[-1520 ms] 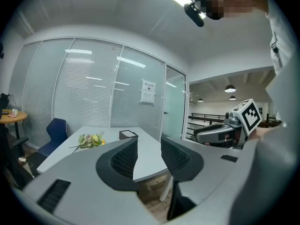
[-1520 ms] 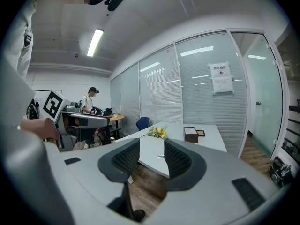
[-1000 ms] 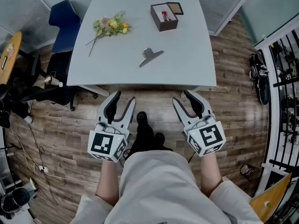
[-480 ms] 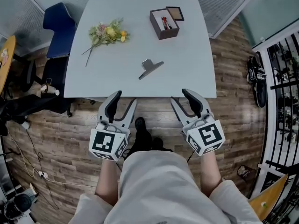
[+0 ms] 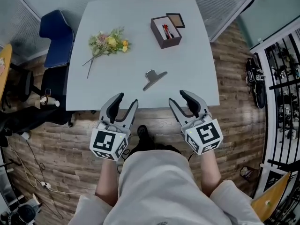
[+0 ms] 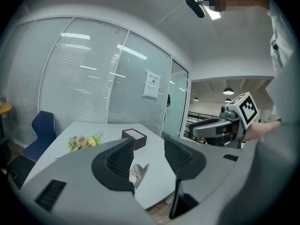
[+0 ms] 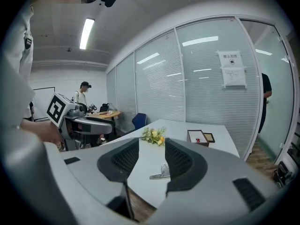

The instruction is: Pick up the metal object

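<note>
A wooden plank floor (image 5: 236, 74) runs under everything. On it stands a pale grey table (image 5: 140, 46), which fills the far middle of the head view. At the near edge is the person's light-clad torso (image 5: 154, 186), with both forearms reaching toward the table. A blue chair (image 5: 55, 34) stands at the table's left side.

The 2 grippers hang side by side above the floor, their tips over the table's near edge and well apart from each other. The left gripper (image 5: 126, 100) has its jaws spread wide; they have just been opening, and nothing is gripped between them. Its own view shows only the table top through the gap, with the metal object lying farther off. The right gripper (image 5: 178, 98) also has its jaws apart and holds nothing; through its gap the same object shows on the table beyond.

A bunch of flowers (image 5: 108, 39) lies on the far left part of the table, stems pointing left and nearer. A dark open box (image 5: 165, 30) sits on the far right part, with a small brown-framed piece (image 5: 176, 20) just beside its far right corner.

The metal object (image 5: 154, 78), a silver clip, lies flat near the table's middle, a little nearer than the box and right of the flowers. It is apart from both grippers, untouched.
</note>
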Motion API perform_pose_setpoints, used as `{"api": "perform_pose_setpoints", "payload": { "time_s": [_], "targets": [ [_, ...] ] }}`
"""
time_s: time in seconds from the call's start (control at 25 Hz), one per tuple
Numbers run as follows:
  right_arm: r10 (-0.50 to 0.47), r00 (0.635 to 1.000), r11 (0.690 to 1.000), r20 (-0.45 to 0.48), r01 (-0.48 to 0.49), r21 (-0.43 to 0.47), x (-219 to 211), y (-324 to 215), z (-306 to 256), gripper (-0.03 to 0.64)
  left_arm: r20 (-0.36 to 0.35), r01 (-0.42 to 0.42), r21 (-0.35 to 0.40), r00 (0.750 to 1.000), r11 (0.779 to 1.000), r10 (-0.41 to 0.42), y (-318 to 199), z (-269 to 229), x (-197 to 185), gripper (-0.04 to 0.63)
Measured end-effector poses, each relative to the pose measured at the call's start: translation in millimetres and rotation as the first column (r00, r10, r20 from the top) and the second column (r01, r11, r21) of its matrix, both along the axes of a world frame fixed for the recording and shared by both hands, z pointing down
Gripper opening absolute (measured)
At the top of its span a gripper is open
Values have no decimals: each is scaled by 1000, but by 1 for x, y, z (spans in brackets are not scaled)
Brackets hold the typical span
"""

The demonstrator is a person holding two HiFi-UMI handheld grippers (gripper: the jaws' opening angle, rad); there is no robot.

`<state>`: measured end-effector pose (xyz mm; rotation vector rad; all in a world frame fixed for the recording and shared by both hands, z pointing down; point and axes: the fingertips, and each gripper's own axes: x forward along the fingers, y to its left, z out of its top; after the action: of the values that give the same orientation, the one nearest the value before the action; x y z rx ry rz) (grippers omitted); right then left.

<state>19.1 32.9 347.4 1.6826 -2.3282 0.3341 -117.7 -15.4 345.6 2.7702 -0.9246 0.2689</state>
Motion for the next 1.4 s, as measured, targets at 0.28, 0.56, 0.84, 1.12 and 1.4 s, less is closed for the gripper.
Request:
{"api": "perform_pose_setpoints", "payload": {
  "time_s": [0.28,0.56,0.84,1.12,1.4],
  "targets": [
    [19,1000,1000,-12,-19,-12,-13,-18,10,181,-14,-46,-24,999,999,46,-18,6,-4,206],
    [-1,999,999,-52,-1,-43,-19,-24,20,181,-20,-77,-51,997,996,76,-22,14,1,206],
    [-34,998,997,-58,30,-69,-19,-35,28,181,-23,-78,-74,997,994,76,-28,22,7,206],
    [-89,995,991,-53,83,-106,-14,-60,44,180,-29,-56,-90,998,994,54,-48,21,13,204],
    [-166,983,975,-82,151,-162,-7,-88,69,181,-1,-52,-109,999,993,52,-64,28,24,204]
  ]
}}
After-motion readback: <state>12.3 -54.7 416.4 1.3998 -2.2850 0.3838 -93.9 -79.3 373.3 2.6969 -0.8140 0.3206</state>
